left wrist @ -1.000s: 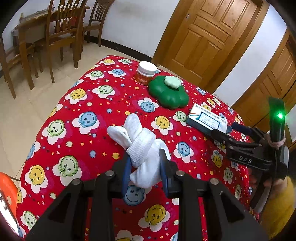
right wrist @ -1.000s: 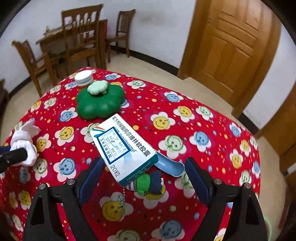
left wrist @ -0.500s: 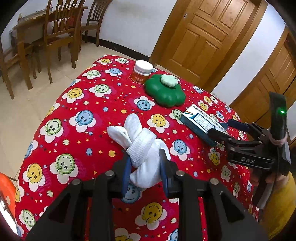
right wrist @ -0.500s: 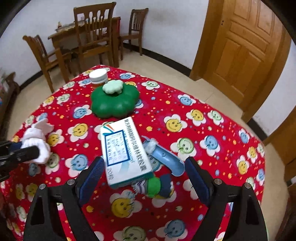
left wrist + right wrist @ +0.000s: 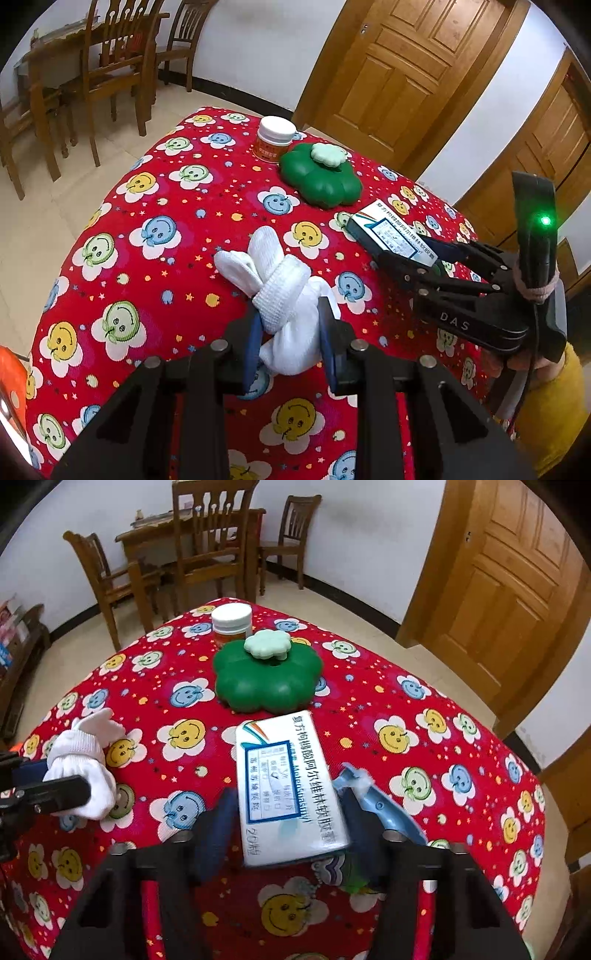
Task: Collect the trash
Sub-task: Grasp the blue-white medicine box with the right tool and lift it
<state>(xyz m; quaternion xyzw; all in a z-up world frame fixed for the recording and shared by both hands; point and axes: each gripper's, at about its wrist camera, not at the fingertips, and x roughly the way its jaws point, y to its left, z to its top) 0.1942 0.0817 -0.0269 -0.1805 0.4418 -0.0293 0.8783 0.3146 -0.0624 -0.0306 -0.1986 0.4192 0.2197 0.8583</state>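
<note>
A rolled pair of white socks [image 5: 284, 295] lies on the red smiley-face tablecloth [image 5: 155, 280], and my left gripper [image 5: 290, 343] is shut on its near end. The same socks [image 5: 85, 771] and left gripper [image 5: 55, 786] show at the left edge of the right wrist view. A white and blue medicine box [image 5: 288, 786] lies lengthwise between the closing jaws of my right gripper [image 5: 291, 823], whose blue pads meet its long sides. In the left wrist view the right gripper [image 5: 417, 254] reaches in from the right around the box [image 5: 391, 232].
A green clover-shaped container [image 5: 266, 675] and a white-lidded jar [image 5: 232, 622] stand beyond the box. A light blue plastic piece [image 5: 384, 808] and a small green keychain figure [image 5: 354, 878] lie beside and under it. Wooden chairs [image 5: 207, 550] and doors [image 5: 509, 590] ring the table.
My right gripper's jaws have narrowed from wide apart onto the box's sides, and the box now lies straight along the fingers. The left gripper and the socks have kept still.
</note>
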